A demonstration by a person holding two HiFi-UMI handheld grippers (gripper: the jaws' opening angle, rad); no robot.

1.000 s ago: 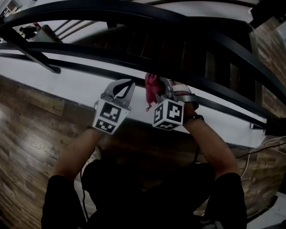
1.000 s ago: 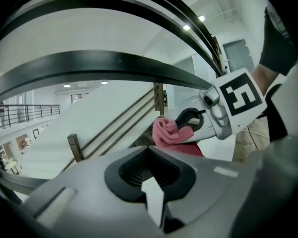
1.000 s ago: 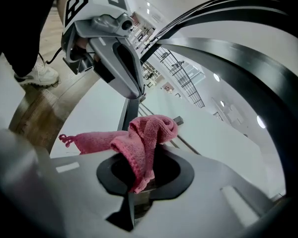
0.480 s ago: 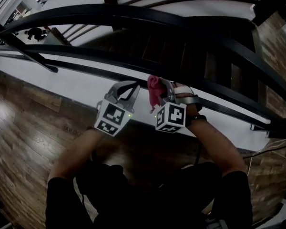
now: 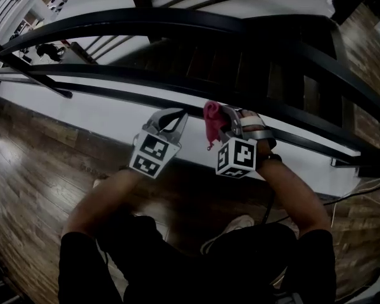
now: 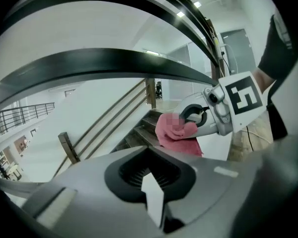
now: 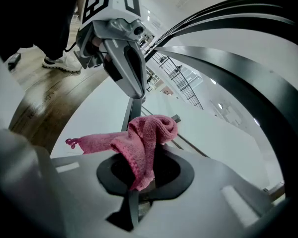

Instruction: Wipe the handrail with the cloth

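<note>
Forearms reach in from the near edge over the wooden floor (image 5: 31, 163); left gripper (image 5: 177, 113) has its jaws pressed together with nothing between them; just to its right, right gripper (image 5: 223, 114) pinches the pink cloth (image 5: 211, 121), which is bunched above the jaws with a loose tail trailing left; the cloth hangs close by the lower rail (image 5: 114, 72), contact unclear; farther off, wooden stairs (image 5: 209, 62) descend; beyond them the broad black handrail (image 5: 164, 19) arcs from left to right.
</note>
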